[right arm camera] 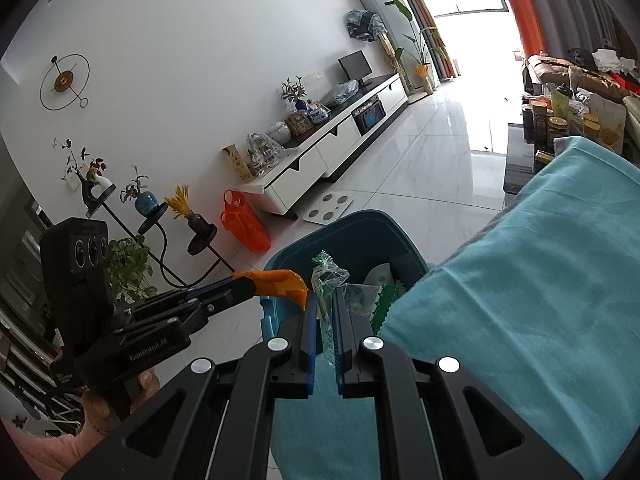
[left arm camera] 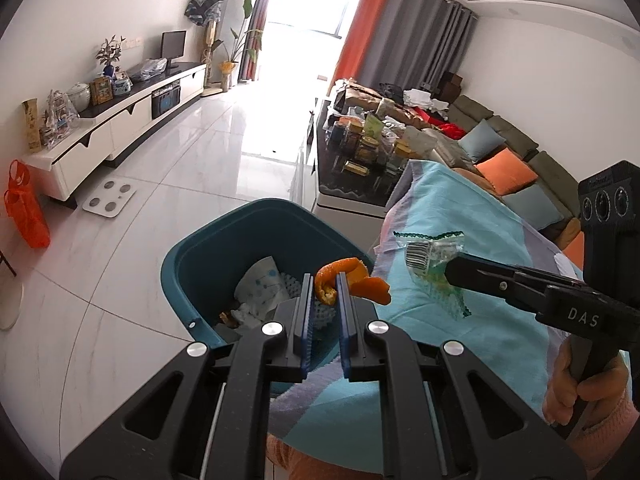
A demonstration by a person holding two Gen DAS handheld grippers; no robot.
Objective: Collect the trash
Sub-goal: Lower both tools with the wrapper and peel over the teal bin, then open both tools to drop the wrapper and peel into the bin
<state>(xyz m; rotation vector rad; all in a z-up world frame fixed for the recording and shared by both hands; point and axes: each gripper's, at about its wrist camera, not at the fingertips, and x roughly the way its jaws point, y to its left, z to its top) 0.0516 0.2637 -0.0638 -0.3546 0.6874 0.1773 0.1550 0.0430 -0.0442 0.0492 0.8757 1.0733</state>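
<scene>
My left gripper [left arm camera: 325, 286] is shut on a curled orange peel [left arm camera: 352, 280], held over the near rim of a teal trash bin [left arm camera: 208, 256] that stands on the floor with paper and wrappers inside. In the right wrist view the same left gripper [right arm camera: 250, 282] comes in from the left with the orange peel [right arm camera: 280, 280] at the trash bin [right arm camera: 360, 228]. My right gripper [right arm camera: 325, 300] is shut on a clear plastic wrapper with green print [right arm camera: 326, 280], above the bin's edge. Seen from the left wrist, the right gripper [left arm camera: 450, 268] holds that wrapper [left arm camera: 432, 256] over the turquoise cloth [left arm camera: 460, 320].
A turquoise cloth [right arm camera: 520, 300] covers the surface right of the bin. Beyond it stands a dark coffee table with jars [left arm camera: 360, 148] and a sofa with cushions [left arm camera: 504, 168]. A white bathroom scale [left arm camera: 110, 200] and an orange bag [left arm camera: 26, 208] sit on the tiled floor by a TV cabinet [left arm camera: 120, 120].
</scene>
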